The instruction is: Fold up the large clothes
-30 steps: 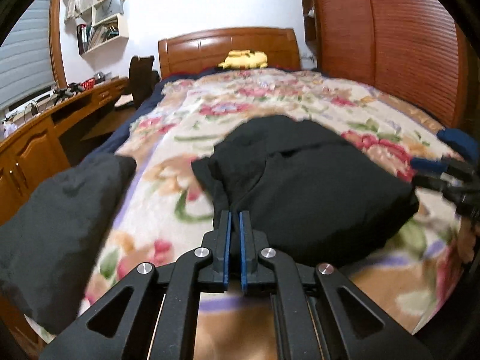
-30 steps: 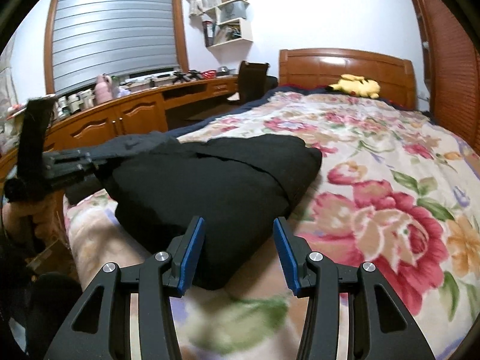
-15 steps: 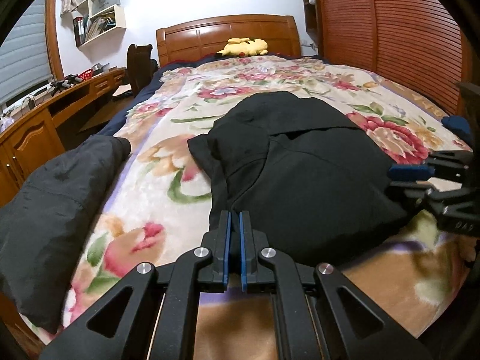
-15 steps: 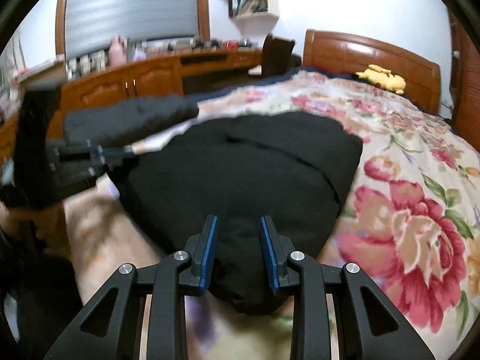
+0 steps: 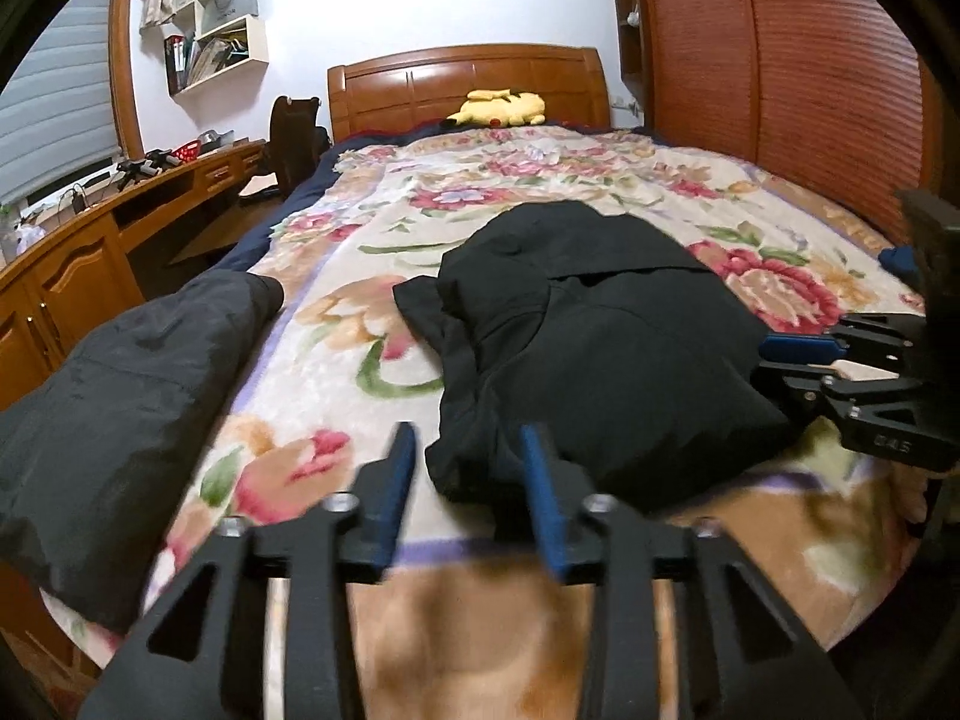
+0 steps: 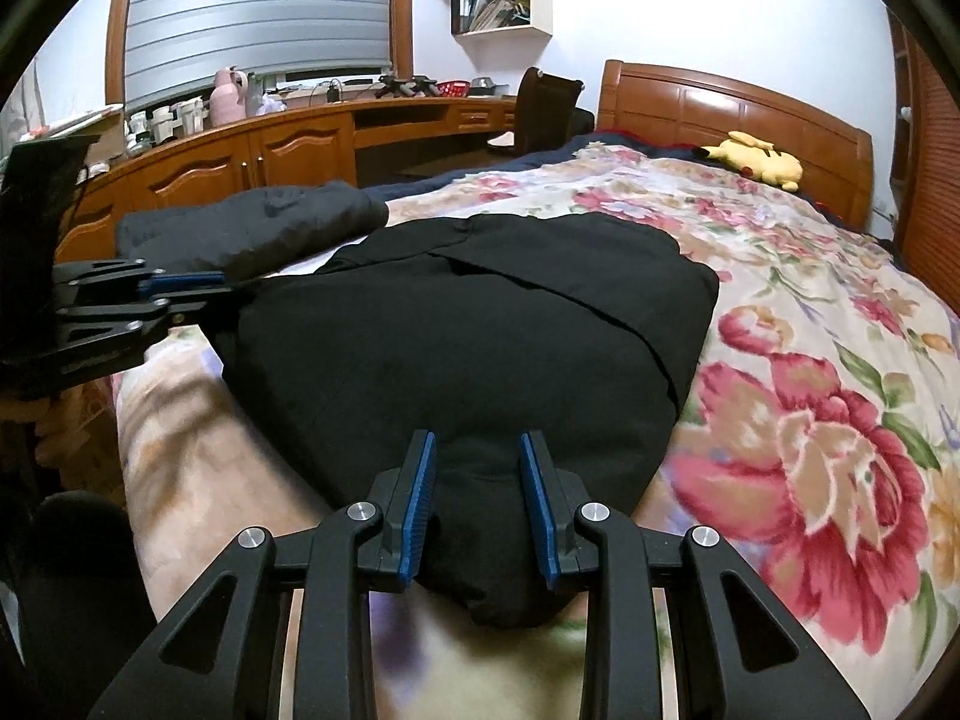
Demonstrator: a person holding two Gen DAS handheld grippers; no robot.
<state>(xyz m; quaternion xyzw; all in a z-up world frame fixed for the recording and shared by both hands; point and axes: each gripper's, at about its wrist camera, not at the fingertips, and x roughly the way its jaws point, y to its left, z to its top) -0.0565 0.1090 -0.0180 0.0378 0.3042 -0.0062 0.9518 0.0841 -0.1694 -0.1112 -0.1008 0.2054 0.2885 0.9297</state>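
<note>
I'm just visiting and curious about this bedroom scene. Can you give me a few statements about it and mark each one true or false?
1. The black garment lies on the floral blanket. True.
2. The yellow plush toy sits on the desk. False: it lies by the headboard.
3. A second dark garment lies at the bed's edge. True.
4. The right gripper is over bare blanket. False: black fabric fills the gap between its fingers.

Matt black cloth garment [image 6: 480, 330] on plush floral blanket [image 6: 810, 360]

Both cameras sit low at the foot of the bed [image 5: 540, 192], looking toward the headboard [image 6: 738, 102]. The left wrist view looks from the left, the right wrist view from the right. Both share the black garment [image 5: 606, 348], very near.
</note>
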